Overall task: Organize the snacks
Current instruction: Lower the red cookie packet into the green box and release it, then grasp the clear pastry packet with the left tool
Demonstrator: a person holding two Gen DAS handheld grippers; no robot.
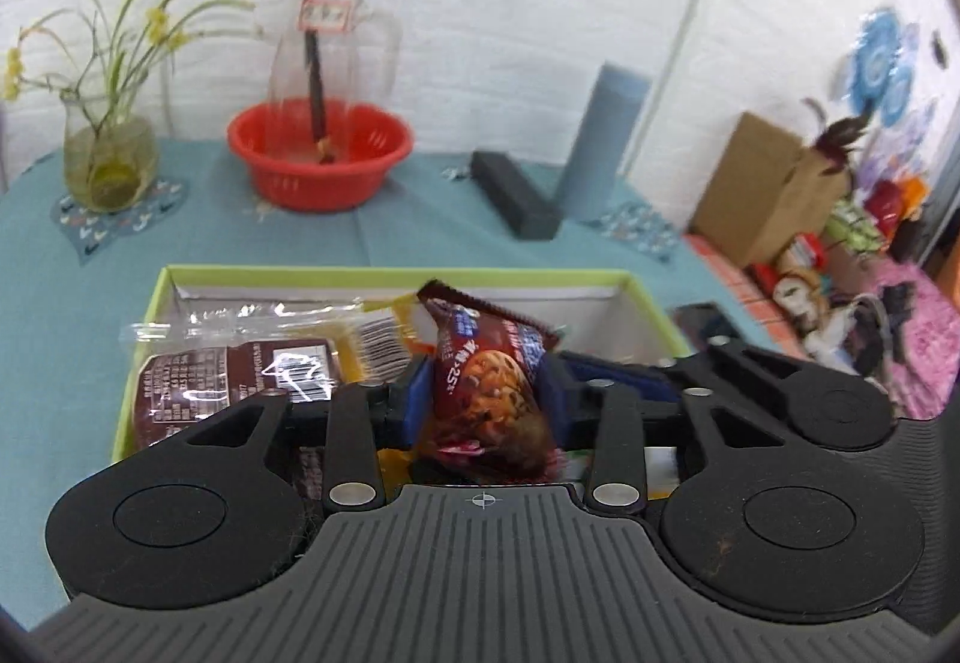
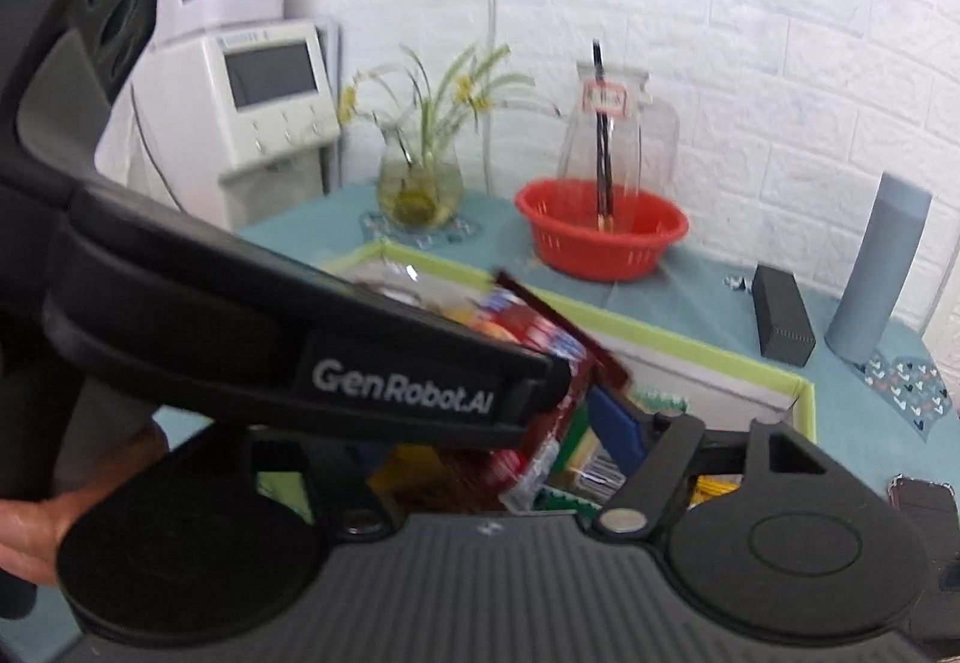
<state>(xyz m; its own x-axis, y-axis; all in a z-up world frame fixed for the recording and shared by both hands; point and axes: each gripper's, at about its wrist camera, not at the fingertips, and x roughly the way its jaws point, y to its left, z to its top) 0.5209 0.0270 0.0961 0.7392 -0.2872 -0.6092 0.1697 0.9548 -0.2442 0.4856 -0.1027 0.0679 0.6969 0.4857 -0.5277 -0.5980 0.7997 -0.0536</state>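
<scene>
- Left hand-held gripper [image 1: 483,393], nearest the left wrist camera: its blue pads are closed on a red cookie packet [image 1: 489,381], held upright above the open box [image 1: 390,276].
- The box, green-rimmed and white inside, rests on the table [image 1: 408,219]; it already holds a dark wrapped cake [image 1: 198,381] at its left and yellow packets behind.
- Right hand-held gripper [image 2: 606,423]: partly hidden by the left tool's body; one blue pad shows beside the packet, but grip or gap cannot be told.
- Advice for the step, judged as placing the packet: lower it into the free space at the right of the box, clear of the rim, before parting the pads.
- Keep the two tools from knocking together; they crowd the same spot.
- Risk: the slack wrapper may snag on a pad and tip out.
</scene>
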